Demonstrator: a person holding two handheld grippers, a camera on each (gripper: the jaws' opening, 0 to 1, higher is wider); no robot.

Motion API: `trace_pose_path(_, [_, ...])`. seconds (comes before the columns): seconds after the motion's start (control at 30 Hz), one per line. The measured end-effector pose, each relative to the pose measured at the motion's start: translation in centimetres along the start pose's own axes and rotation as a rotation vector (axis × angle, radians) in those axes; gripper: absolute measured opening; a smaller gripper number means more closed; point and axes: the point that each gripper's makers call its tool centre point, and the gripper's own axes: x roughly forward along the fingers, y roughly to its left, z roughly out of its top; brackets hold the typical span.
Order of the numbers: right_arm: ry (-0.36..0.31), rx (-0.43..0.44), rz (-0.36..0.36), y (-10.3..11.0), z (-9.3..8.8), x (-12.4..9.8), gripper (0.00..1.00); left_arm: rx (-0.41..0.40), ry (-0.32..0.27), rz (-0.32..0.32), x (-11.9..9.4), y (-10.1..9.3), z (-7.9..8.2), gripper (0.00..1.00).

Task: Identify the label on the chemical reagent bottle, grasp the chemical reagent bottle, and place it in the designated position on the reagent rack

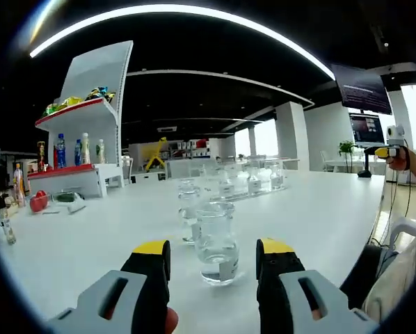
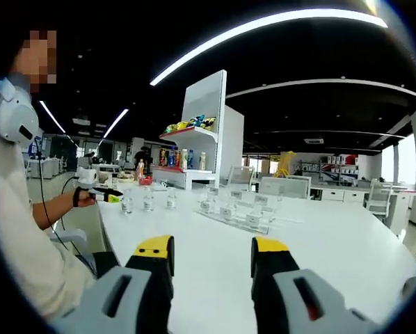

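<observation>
A clear glass reagent bottle (image 1: 216, 243) with a small label stands on the white table (image 1: 319, 216), between the yellow-tipped jaws of my left gripper (image 1: 213, 248). The jaws are open, with a gap on each side of the bottle. A second clear bottle (image 1: 188, 209) stands just behind it. Farther back lies the transparent reagent rack (image 1: 253, 184) with several bottles in it. My right gripper (image 2: 211, 248) hovers open over bare table (image 2: 333, 243), holding nothing. Ahead of it are the rack (image 2: 236, 213) and three loose bottles (image 2: 148, 202). Beside them is the left gripper (image 2: 102, 194).
A white shelf unit (image 1: 83, 132) with drinks and snacks stands at the table's far left end. A person's hand holds the right gripper (image 1: 385, 151) at the right edge, near a monitor (image 1: 366, 129). The person's torso (image 2: 20, 236) is on the left in the right gripper view.
</observation>
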Motion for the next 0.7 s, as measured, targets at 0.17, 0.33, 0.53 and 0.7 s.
trace_pose_path(0.17, [0.010,0.001,-0.024,-0.3,-0.3,0.1,0.44,0.000,-0.032,0.033,0.5,0.4,0.4,0.49])
trace_pose_path(0.33, [0.004,0.008,-0.024,0.0,-0.2,0.3,0.44,0.002,-0.053,0.039,1.0,0.3,0.7,0.49])
trace_pose_path(0.53, [0.005,0.015,-0.029,-0.1,-0.4,0.4,0.44,0.016,-0.044,0.039,1.6,0.1,0.7,0.49])
trace_pose_path(0.7, [0.007,0.023,-0.041,-0.3,-0.6,0.5,0.44,-0.004,-0.055,0.041,1.8,0.0,1.0,0.43])
